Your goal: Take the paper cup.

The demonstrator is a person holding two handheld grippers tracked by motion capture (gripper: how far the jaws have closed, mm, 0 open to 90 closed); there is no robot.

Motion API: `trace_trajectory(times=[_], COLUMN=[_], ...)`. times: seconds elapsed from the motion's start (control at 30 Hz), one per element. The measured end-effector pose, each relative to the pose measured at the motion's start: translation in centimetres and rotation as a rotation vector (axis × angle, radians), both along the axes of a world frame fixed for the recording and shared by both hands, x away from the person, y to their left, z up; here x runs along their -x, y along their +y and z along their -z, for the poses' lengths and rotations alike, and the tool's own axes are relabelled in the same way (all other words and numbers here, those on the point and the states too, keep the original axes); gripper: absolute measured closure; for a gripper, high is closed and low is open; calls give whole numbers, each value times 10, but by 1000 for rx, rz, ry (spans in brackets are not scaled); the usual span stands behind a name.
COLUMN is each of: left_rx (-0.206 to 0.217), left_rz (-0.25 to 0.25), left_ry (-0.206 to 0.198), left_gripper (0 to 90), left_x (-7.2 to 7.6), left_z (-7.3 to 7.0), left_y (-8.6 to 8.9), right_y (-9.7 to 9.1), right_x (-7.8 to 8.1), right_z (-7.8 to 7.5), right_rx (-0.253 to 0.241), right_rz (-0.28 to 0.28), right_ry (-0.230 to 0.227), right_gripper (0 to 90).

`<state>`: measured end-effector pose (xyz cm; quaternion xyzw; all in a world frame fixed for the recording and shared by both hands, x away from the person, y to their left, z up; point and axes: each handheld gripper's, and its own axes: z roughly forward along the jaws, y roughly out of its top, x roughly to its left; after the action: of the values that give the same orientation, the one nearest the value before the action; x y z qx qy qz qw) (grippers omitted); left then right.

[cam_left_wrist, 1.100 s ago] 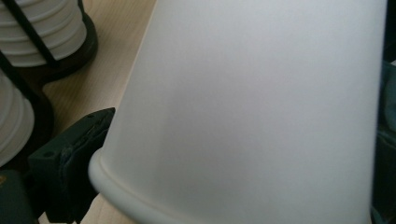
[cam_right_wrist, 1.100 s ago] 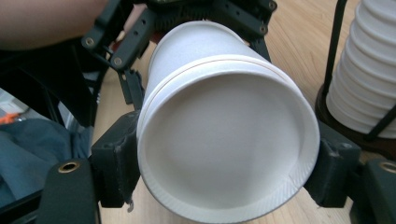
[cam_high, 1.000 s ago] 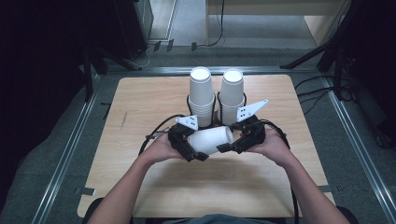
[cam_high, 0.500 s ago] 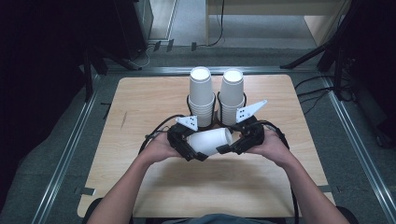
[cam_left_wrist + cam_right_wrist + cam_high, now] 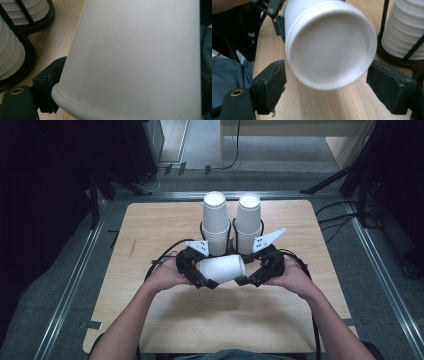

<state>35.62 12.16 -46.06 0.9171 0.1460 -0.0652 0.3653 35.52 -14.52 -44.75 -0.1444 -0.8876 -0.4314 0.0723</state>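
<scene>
While a white paper cup lay sideways between the two grippers, a handover to the left was under way.

High view: the left gripper gripped the cup at its rim end, and the right gripper sat at its base end, before two cup stacks on the worktop. Left gripper view: a jaw pressed the cup's rim; the other was hidden. Right gripper view: its jaws had just been opening and stood wide, pads clear of the cup's base between them. Next, I judged, the right should back away.
</scene>
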Motion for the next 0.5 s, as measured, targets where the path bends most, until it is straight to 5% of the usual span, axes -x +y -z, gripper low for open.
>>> trace_trajectory(times=[0.17,0.5], left_rx=[-48,-184], left_rz=[7,55], left_ry=[1,-17], left_gripper=[96,97], left_x=[-3,-11], left_z=[-6,-22], left_y=[1,-6], right_y=[0,-3], right_x=[1,1], right_z=[4,4], right_rx=[42,45], right_rz=[-1,-17], right_ry=[-16,-45], right_gripper=[164,164])
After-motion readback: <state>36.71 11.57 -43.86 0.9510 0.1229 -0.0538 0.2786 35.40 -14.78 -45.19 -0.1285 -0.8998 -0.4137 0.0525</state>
